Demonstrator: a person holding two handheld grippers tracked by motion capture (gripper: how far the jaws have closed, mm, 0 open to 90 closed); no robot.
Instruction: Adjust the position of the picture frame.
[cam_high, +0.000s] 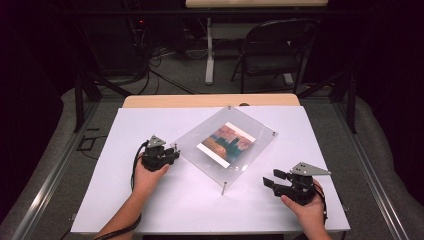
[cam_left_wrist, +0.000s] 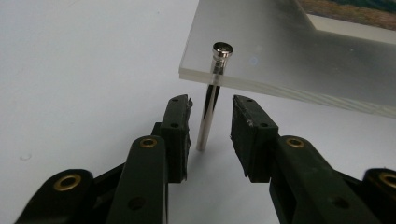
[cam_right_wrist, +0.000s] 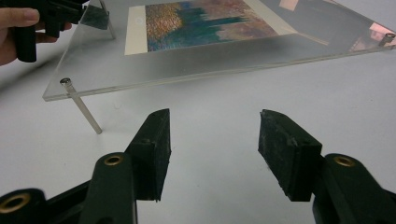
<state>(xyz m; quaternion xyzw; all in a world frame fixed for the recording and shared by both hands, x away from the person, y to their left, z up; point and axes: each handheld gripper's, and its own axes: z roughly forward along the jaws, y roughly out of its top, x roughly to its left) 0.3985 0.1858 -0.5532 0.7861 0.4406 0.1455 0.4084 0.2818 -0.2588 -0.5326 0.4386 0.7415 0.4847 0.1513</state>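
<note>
Left hand-held gripper straddles metal standoff leg under acrylic frame corner, pads not pressing yet. Right hand-held gripper spread, empty, near frame's other side. Frame on desk: stiff, slick, likely scratch-prone; grip the leg.

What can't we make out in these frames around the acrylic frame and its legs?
- Far legs of the acrylic frame: high view, under the pane, too small.
- Whether the left gripper pads touch the metal leg: left gripper view shows gaps on both sides; the pads' inner faces are hidden.
- Picture detail: right gripper view, cut off by the top edge, with glare.
- Right gripper: open, nothing between its jaws.
</note>
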